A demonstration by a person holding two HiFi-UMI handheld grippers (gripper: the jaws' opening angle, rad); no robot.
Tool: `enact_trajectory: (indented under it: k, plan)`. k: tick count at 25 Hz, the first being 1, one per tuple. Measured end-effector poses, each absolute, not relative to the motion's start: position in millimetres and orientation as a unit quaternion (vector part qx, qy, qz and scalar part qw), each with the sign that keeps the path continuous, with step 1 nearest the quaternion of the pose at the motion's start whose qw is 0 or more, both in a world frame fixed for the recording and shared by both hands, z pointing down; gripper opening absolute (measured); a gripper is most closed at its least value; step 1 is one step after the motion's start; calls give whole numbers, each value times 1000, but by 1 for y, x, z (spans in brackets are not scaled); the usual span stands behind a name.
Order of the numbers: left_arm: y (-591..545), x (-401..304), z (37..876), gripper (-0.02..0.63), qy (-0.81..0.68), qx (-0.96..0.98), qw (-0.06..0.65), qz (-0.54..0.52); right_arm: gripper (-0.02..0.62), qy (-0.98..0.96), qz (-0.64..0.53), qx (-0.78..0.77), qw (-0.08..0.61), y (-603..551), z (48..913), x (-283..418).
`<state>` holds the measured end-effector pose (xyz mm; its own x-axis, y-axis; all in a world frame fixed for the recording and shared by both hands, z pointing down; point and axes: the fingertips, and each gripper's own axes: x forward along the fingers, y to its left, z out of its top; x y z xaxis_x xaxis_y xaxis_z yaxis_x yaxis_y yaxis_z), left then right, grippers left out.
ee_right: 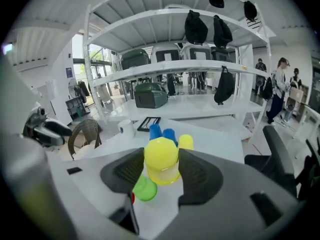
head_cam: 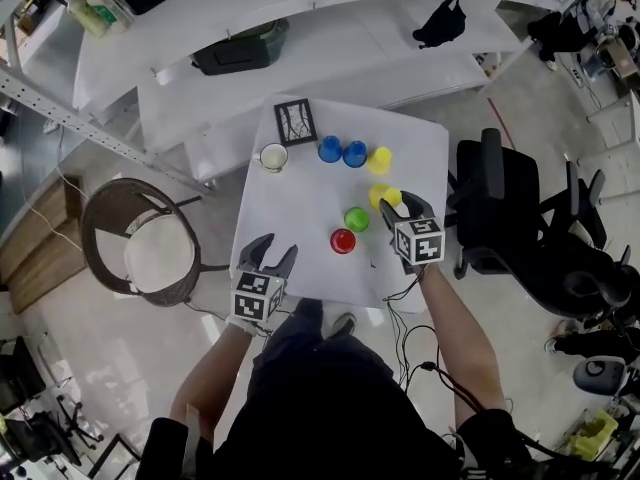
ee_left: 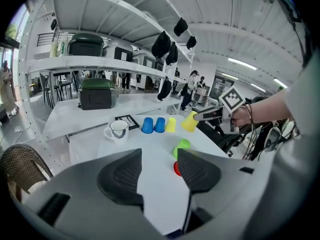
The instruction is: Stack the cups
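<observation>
1. The white table [head_cam: 290, 203] carries all the cups. They are upside down, closed ends up. A row stands along the far side, and two more stand nearer, right of the middle.

2. The right claw [ee_right: 161, 165] is pinching the held yellow cup [ee_right: 161, 156], one pad on each side of its wall. The cup is clear of the table over the right part and tilted, its open rim pointing down and away from the claw.

3. The left claw [ee_left: 160, 158] hangs at the near left edge of the table. Its pads are spread with nothing between them, and it is well apart from every cup.

4. The mug [head_cam: 273, 157] stands at the far left, out of the way.

5. The green cup [head_cam: 356, 218] is the relation that matters. It stands just left of the held yellow cup and a little nearer, almost under the claw's left pad. It is probably the closest cup to drop the yellow one over. For that, the rim would have to be levelled and centred above the green cup's closed top.

6. The red cup [head_cam: 343, 240] sits just near-left of the green one. It is close enough to be knocked on a careless descent.

7. The far yellow cup [head_cam: 379, 159] stands straight beyond the claw. The two blue cups [head_cam: 330, 149] stand to its left.
</observation>
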<state>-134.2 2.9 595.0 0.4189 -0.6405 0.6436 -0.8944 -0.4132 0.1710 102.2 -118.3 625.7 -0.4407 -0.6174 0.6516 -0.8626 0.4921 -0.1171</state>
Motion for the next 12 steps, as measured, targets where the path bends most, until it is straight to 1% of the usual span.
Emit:
enact_trajectory:
  k: [5, 12]
  plan:
    - [-16, -154, 603, 219, -479, 798, 266, 252, 216, -824, 211, 441, 286, -174, 611, 64]
    - [-40, -184, 617, 218, -481, 788, 280, 263, 216, -823, 204, 421, 321, -230, 631, 23]
